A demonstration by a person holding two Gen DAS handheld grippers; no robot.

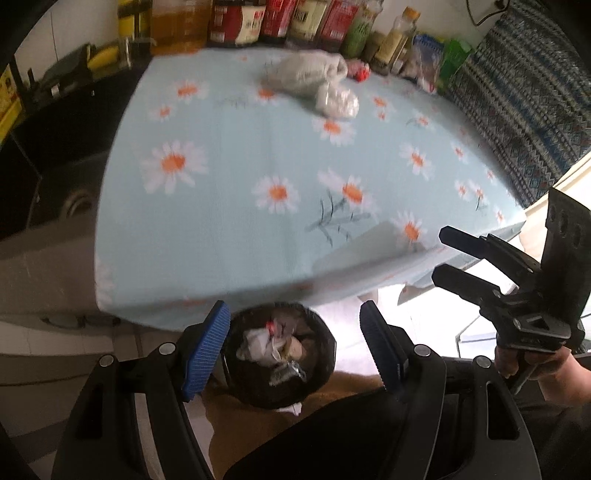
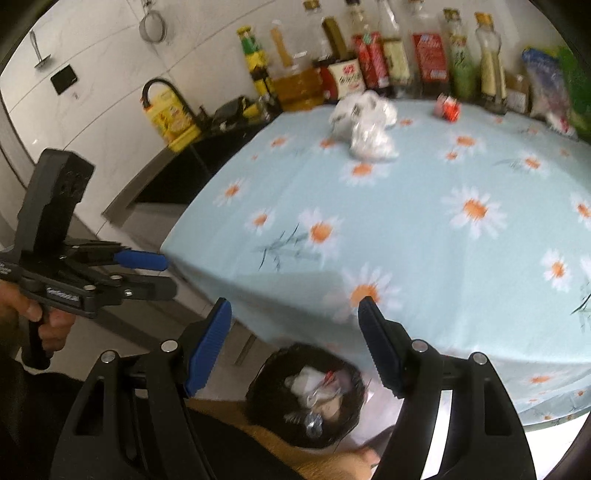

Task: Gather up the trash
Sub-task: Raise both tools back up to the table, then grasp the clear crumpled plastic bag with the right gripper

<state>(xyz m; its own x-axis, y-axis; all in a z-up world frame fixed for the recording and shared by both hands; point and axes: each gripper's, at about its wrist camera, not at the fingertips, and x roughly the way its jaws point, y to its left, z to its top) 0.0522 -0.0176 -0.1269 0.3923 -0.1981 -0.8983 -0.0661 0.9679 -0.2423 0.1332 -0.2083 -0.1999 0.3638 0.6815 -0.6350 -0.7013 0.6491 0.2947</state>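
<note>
Two grippers, left gripper (image 1: 295,345) and right gripper (image 2: 295,343), hang with jaws wide apart and hold nothing, above the bin (image 1: 282,354) on the floor at the table's (image 1: 229,206) near edge. Your remaining trash lies well apart from you at the far side: two crumpled plastic bags (image 2: 364,123) touching each other, and a small red wrapper (image 2: 448,107) beside the bottles (image 2: 369,62). The bags look light, soft and slippery, so pinch a bunched fold. Their heap runs roughly toward you, without a clear heading.

Light: dim indoor daylight, blown-out glare at lower right
Blur: motion smear on daisy tablecloth (image 1: 236,206) (bottles (image 1: 306,22) too)
Edges: fisheye bend, black vignette
</note>
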